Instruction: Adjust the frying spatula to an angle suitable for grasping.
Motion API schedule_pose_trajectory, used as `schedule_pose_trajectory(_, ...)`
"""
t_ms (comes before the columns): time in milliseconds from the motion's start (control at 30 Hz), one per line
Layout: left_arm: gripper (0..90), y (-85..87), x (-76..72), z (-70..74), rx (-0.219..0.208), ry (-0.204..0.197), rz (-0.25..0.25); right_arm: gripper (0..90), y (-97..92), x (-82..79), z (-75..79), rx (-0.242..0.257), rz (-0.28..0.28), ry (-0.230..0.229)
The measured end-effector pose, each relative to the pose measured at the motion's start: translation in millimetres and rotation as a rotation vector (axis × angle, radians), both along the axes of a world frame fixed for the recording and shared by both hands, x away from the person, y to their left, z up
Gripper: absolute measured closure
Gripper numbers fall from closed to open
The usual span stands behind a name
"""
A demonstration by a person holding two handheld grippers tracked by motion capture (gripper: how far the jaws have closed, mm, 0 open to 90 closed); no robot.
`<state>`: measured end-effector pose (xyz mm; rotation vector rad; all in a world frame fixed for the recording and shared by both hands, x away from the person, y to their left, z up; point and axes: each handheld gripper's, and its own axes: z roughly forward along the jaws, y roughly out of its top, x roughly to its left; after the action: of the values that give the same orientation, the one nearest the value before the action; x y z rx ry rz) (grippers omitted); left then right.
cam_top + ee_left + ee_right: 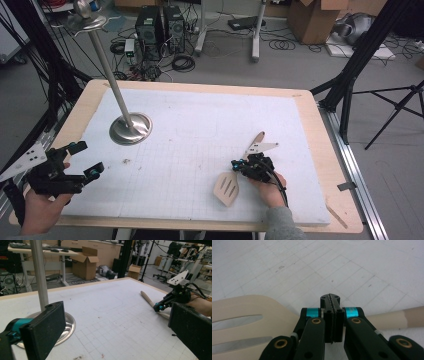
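The wooden spatula (227, 187) lies flat on the white mat (200, 125) at the lower right part of the table, its long axis diagonal: the slotted blade points toward about 7 o'clock and the handle end toward about 1 o'clock in the high view. The right gripper (235, 164) hovers over the neck of the spatula with its jaws pressed fully together, and they grasp nothing. At about 9 o'clock from it, well apart, the left gripper (86, 160) rests with jaws wide apart and empty, near the metal stand (130, 128).
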<state>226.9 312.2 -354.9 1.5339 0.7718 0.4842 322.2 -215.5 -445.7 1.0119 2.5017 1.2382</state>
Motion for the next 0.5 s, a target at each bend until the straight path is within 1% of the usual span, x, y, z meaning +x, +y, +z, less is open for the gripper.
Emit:
schedule_pose_trajectory(200, 1.7, 0.5, -0.6, 0.8, 0.000, -0.004, 0.003, 90.0, -8.3, -11.8, 1.2, 0.004, 0.027, 0.014)
schedule_pose_trajectory(333, 1.7, 1.1, -0.8, 1.0, -0.007, -0.005, 0.007, 90.0, -15.8, -21.7, 3.5, -0.013, 0.047, 0.028)
schedule_pose_trajectory(433, 1.7, -0.2, -0.2, 1.4, -0.001, -0.006, 0.001, 90.0, -20.1, -22.5, 5.2, -0.009, 0.065, 0.042)
schedule_pose_trajectory(467, 1.7, -0.8, 0.0, 1.4, -0.003, -0.006, 0.000, 90.0, -22.3, -22.4, 5.9, -0.002, 0.049, 0.031)
schedule_pose_trajectory(500, 1.7, -1.1, 0.5, 1.3, -0.003, -0.007, -0.001, 90.0, -25.9, -21.8, 7.2, 0.019, 0.034, 0.018)
